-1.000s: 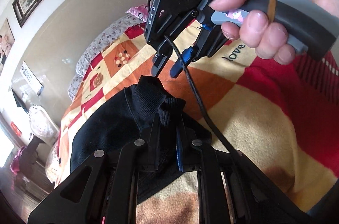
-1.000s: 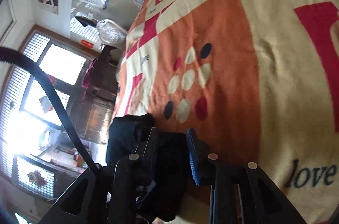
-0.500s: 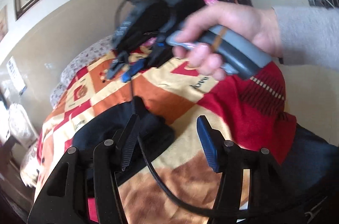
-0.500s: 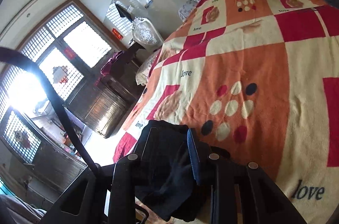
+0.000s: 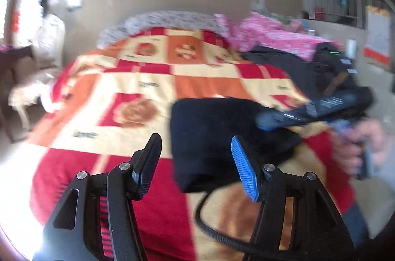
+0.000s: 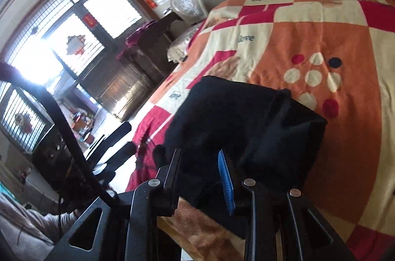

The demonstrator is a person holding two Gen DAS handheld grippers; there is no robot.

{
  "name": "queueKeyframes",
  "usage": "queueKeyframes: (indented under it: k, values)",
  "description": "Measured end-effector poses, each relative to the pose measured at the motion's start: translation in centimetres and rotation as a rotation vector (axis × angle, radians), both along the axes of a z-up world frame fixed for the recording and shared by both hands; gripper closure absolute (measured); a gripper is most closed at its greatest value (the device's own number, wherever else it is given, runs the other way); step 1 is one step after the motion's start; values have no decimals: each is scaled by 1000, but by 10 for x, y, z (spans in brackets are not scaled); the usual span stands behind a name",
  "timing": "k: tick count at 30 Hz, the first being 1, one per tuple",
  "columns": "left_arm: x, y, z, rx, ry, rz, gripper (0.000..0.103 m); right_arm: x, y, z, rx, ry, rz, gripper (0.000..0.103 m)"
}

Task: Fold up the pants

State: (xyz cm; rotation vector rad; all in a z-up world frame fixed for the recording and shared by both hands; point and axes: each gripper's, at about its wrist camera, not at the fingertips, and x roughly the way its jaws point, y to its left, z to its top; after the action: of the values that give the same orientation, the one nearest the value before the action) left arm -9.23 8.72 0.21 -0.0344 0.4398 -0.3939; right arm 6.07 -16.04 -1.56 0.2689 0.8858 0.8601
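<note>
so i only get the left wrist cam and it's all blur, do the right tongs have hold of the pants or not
Observer: Yes. In the right wrist view the right tongs are closed on the near edge of the black pants; fabric fills the gap between the jaws.
Operator: is the pile tidy on the far side
Observer: It is a compact folded block, and its far corner lies beside the dotted orange square of the blanket.
Operator: and where do my left tongs sit from there
Observer: The left tongs show blurred to the left of the pants, clear of the fabric. Their jaws have just been opening, with nothing between them.
</note>
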Motion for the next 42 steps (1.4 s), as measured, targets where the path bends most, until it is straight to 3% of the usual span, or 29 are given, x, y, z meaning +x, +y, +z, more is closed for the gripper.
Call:
queueKeyframes:
  k: [3,5,8,11,13,15,16,17,20,22,25,27,29,30,33,36,37,39,42]
  values:
    - [-8,-12,-5,-29,103,-223,43,18,-16,-4,79,34,-70,76]
    - [-16,-11,-5,-23,118,-264,43,30,-25,-8,81,41,-118,68]
    - [-13,14,0,-41,126,-190,43,50,-33,-28,94,141,-154,70]
    - [2,49,7,-142,130,-111,43,61,-38,-34,93,153,-171,85]
    - [9,65,13,-148,106,-39,43,71,-38,-37,118,175,-156,85]
    - [27,75,12,-166,102,-15,43,79,-40,-40,138,188,-134,91]
    - [38,79,11,-189,113,-9,43,81,-42,-42,133,185,-129,100]
    - [51,82,7,-223,133,-31,43,84,-43,-45,130,186,-125,103]
    - [70,79,-7,-280,205,-59,43,86,-52,-53,198,186,-93,103]
    - [75,63,-14,-254,247,-134,44,80,-53,-53,199,144,-79,103]
    - [64,21,-24,-123,310,-264,43,74,-50,-50,174,89,-79,103]
    - [48,2,-36,33,339,-250,43,74,-49,-51,174,86,-79,103]
    - [34,-6,-48,113,397,-271,44,73,-50,-51,175,82,-75,103]
    - [26,-5,-44,131,359,-264,44,74,-49,-51,174,79,-76,103]
    - [16,-1,-17,148,223,-184,44,74,-50,-52,184,77,-77,103]
    - [16,2,4,54,97,-189,44,69,-54,-53,195,81,-75,103]
    - [20,0,4,31,93,-205,44,69,-54,-53,198,82,-75,103]
    - [33,-6,-9,17,165,-258,44,67,-55,-52,197,80,-76,103]
    - [34,-13,-34,55,271,-304,44,66,-56,-52,199,79,-75,103]
